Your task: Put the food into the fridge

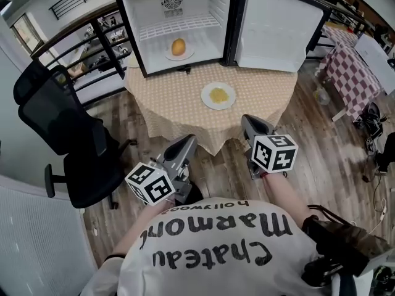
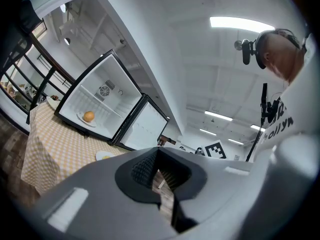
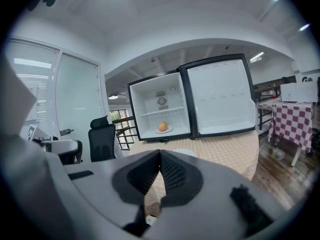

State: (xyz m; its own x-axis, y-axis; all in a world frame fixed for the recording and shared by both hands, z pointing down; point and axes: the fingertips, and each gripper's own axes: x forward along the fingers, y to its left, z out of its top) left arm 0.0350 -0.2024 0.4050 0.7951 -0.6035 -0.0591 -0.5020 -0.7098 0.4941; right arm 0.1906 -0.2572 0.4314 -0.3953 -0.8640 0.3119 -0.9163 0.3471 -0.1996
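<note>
Left gripper (image 1: 185,142) and right gripper (image 1: 250,121) both clenched, empty, short of beige checked-cloth table (image 1: 179,97); step in hand: reach; next: open, grasp mid-table white plate of yellow food (image 1: 218,95); load open white fridge (image 1: 203,5).

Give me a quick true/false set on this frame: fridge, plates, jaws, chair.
1. The fridge has its door swung open. True.
2. Both plates are inside the fridge. False: only the plate with the round orange food is inside; the plate of yellow food sits on the table.
3. The right gripper is carrying a plate. False: its jaws are shut with nothing between them.
4. In the head view, a black office chair stands to the left of the table. True.
</note>
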